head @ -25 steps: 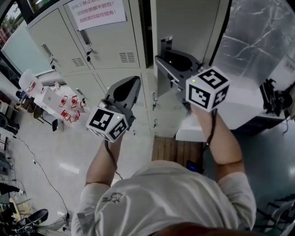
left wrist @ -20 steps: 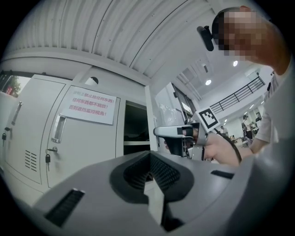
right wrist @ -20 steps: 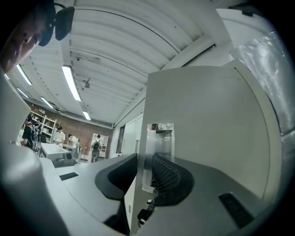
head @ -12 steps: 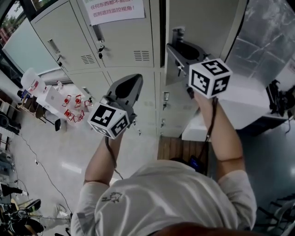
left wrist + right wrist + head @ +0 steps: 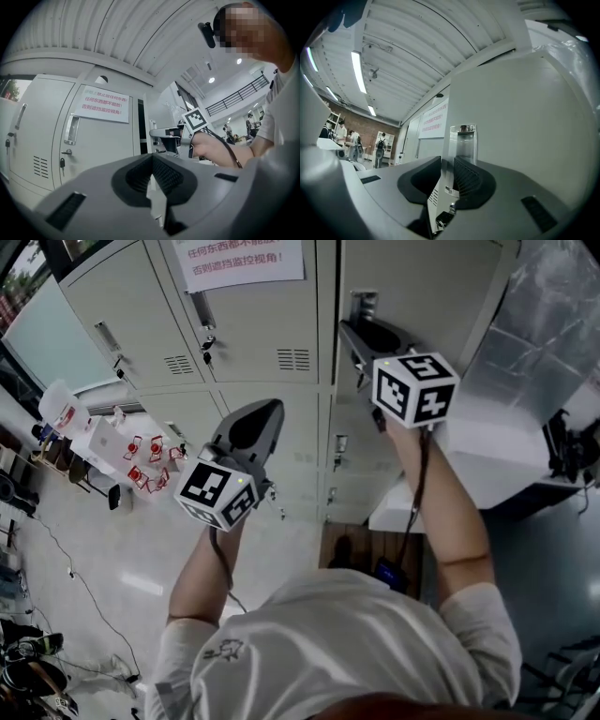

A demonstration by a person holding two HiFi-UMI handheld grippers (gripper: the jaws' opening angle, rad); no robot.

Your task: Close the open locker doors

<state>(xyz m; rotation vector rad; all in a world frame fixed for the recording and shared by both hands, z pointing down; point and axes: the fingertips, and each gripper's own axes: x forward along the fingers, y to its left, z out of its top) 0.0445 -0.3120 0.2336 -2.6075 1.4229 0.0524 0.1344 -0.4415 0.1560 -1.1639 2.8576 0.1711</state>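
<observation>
The upper right locker door point(image 5: 422, 282) stands slightly ajar, with a narrow dark gap point(image 5: 330, 296) between it and the closed locker that bears a paper notice point(image 5: 246, 261). My right gripper point(image 5: 361, 315) is raised to the door's free edge by its recessed handle point(image 5: 462, 140). The edge runs between the jaws, which are closing on it, and a little space still shows beside the pads. My left gripper point(image 5: 271, 409) hovers lower, in front of the closed lower lockers. It is shut with nothing in it point(image 5: 152, 161).
A white bench point(image 5: 487, 442) and a silver foil sheet point(image 5: 553, 343) are at the right of the lockers. A white cart with red items point(image 5: 103, 442) stands at the left. A wooden pallet point(image 5: 366, 549) lies at the person's feet.
The right gripper has moved up along the door toward the lockers, and the dark gap beside the door has narrowed. The left gripper has barely moved.
</observation>
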